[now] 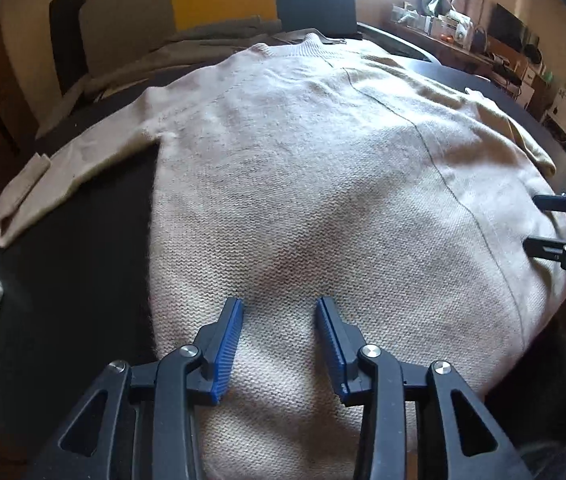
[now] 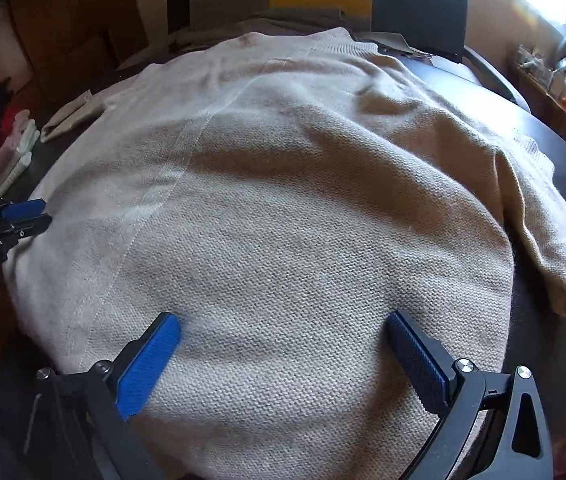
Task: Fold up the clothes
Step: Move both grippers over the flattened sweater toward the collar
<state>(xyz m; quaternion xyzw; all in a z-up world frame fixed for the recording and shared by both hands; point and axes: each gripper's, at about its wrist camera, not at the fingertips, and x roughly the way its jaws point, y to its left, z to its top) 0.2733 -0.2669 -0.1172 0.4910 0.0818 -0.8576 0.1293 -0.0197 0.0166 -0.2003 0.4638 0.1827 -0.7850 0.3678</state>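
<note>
1. Here, sweater [image 1: 303, 168] spread flat on table [image 1: 95, 216], collar at 12 o'clock, ready for folding.
2. Left gripper [image 1: 279, 308] parted over hem, gripping nothing.
3. Right gripper [image 2: 283, 324] spread wide, likewise poised.

Not much for you to read here. The only lettering is showing up on the left gripper [image 2: 29, 218] in your right wrist view: a small white line of print running along its black body near the frame's left edge. It's looking like it ends in "AI", but the rest is coming out too blurry to make out.
</note>
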